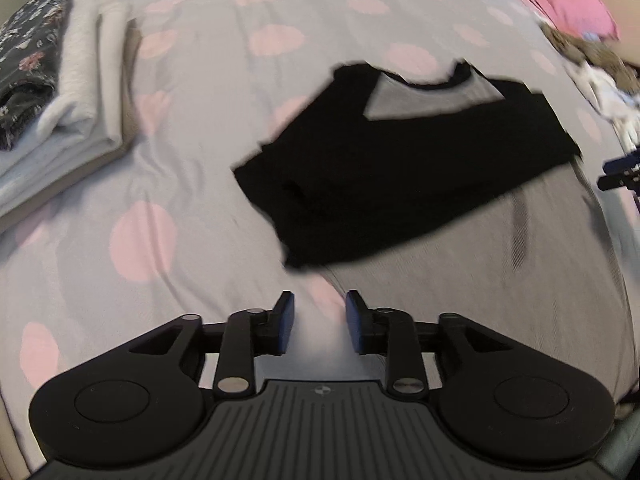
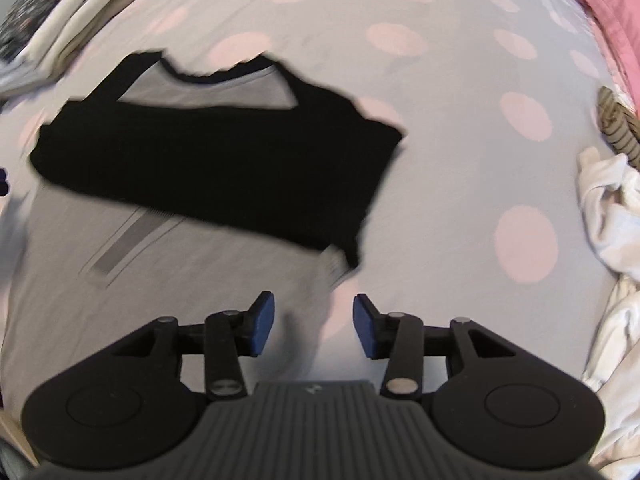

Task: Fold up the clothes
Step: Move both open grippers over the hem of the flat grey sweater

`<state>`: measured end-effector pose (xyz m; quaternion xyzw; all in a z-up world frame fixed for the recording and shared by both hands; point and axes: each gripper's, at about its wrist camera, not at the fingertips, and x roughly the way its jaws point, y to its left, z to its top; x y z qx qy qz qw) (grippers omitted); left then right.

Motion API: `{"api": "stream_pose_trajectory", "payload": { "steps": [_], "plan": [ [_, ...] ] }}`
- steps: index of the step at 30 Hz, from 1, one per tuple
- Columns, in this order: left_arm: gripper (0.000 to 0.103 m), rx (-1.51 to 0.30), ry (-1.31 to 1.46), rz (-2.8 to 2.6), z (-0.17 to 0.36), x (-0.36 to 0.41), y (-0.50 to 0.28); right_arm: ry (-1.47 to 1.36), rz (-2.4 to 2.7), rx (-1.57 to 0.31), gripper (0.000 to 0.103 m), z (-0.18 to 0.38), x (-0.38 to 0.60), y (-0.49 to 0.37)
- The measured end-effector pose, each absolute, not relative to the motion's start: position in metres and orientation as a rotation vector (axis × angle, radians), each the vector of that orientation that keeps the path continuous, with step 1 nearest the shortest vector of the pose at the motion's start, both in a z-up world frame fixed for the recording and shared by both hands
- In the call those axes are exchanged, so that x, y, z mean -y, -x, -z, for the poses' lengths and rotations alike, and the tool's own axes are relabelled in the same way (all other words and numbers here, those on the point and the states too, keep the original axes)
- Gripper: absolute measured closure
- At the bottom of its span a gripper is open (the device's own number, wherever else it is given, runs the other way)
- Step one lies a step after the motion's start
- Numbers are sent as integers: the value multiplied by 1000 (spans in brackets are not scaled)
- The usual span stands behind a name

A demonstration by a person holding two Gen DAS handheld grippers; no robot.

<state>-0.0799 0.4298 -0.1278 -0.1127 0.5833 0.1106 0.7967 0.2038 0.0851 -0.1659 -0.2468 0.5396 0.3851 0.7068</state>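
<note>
Both views are motion-blurred; shirt [image 1: 404, 168] edges smear, and its grey lower body blends into the bedspread [image 1: 192, 128]. No writing is legible. The shirt lies flat ahead of both grippers, sleeves folded across. Left gripper [image 1: 319, 322]: fingers apart, holding nothing. Right gripper [image 2: 314, 326]: fingers wide, holding nothing. Folded stack [image 1: 60, 80] is cut off far left.

Readable text: none in either view.
Left gripper body [image 1: 322, 420]: small round emblem, split into quarters, near the far edge of the ribbed grey plate; no letters.
Right gripper body [image 2: 312, 416]: faint small mark at the same spot, too blurred to read.
Clothes and bedding: prints only, no lettering.
</note>
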Motion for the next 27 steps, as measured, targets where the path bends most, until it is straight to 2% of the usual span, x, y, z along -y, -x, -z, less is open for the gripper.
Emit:
{"api": "stream_pose_trajectory", "payload": {
  "steps": [4, 7, 11, 19, 24, 26, 27],
  "plan": [
    [71, -1283, 243, -195, 135, -407, 99, 573, -886, -1226, 55, 172, -74, -175],
    [63, -1301, 236, -177, 143, -390, 114, 578, -890, -1242, 53, 178, -60, -155],
    [62, -1320, 210, -149, 152, -363, 134, 583, -895, -1256, 46, 185, -41, -128],
    [62, -1364, 241, -235, 172, -328, 163, 579, -858, -1283, 43, 200, -9, -81],
    [62, -1398, 244, -229, 183, -313, 179, 629, -847, -1271, 34, 211, 5, -51],
    [68, -1383, 238, -222, 185, -308, 184, 628, -856, -1264, 35, 211, 10, -45],
    [70, -1373, 235, -216, 184, -306, 186, 619, -860, -1262, 42, 210, 11, -44]
  ]
}}
